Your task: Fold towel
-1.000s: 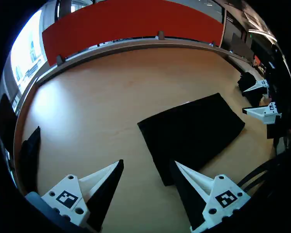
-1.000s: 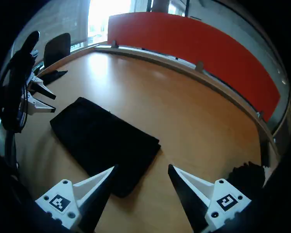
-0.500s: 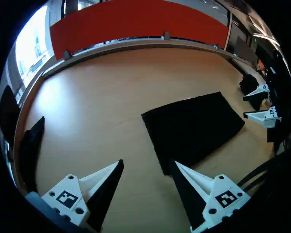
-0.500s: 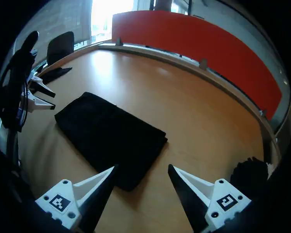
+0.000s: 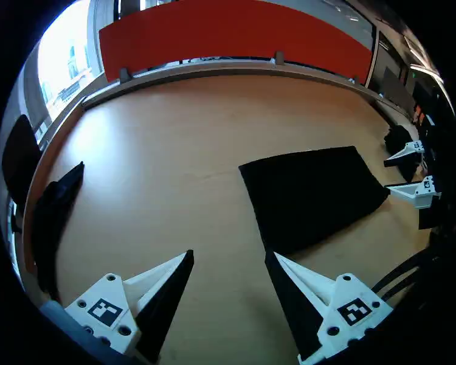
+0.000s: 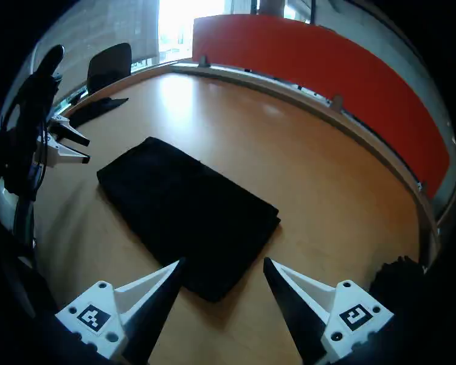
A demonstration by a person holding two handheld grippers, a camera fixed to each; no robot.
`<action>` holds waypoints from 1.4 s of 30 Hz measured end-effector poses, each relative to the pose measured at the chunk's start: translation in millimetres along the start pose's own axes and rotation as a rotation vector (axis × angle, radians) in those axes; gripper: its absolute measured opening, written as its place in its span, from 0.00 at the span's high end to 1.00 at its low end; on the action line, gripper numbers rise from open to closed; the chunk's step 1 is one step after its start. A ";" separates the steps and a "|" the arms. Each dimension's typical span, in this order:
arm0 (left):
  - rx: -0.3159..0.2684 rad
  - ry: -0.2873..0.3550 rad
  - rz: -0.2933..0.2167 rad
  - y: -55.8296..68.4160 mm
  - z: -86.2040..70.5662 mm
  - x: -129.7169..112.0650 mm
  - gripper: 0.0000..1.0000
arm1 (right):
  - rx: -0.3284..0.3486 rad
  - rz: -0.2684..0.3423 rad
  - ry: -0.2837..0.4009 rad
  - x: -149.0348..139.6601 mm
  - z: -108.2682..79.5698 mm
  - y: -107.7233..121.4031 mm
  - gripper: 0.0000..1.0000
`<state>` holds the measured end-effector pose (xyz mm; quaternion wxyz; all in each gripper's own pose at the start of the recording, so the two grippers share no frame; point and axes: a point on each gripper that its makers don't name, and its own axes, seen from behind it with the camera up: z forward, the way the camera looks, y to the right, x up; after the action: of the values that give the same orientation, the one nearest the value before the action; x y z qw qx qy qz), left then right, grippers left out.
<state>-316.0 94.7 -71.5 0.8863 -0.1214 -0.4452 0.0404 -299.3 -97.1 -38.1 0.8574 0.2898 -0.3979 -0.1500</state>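
Left gripper view: black cloth towel (image 5: 313, 194) lies rightward of my released left gripper (image 5: 228, 254); released right gripper (image 6: 224, 260) faces its short end.

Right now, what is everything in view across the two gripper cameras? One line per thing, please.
towel: one, black, lying flat as a rectangle on the table, between the two grippers
table: one, light wood, under everything
partition: one, red, along the table's far edge
chair: one, black, at the table's corner by the window
dark cloth: one, black, at the table's edge near the chair
dark heap: one, black, at the table's edge; cannot tell what it is
left gripper: one, white with black finger faces, open, empty
right gripper: one, same colours, open, empty
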 end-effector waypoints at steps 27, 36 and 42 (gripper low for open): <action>0.038 -0.004 -0.076 -17.6 -31.7 -20.0 0.14 | 0.107 -0.040 -0.111 -41.7 -5.1 -16.6 0.51; 0.044 -0.007 -0.073 -20.0 -33.6 -22.1 0.14 | 0.116 -0.039 -0.120 -45.0 -3.1 -15.3 0.69; 0.046 -0.010 -0.070 -20.8 -33.1 -23.3 0.14 | 0.110 -0.037 -0.116 -45.4 -3.0 -14.1 0.80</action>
<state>-304.3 64.5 -103.4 0.8874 -0.0849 -0.4526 0.0203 -326.4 -84.8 -75.4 0.8127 0.3345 -0.4494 -0.1602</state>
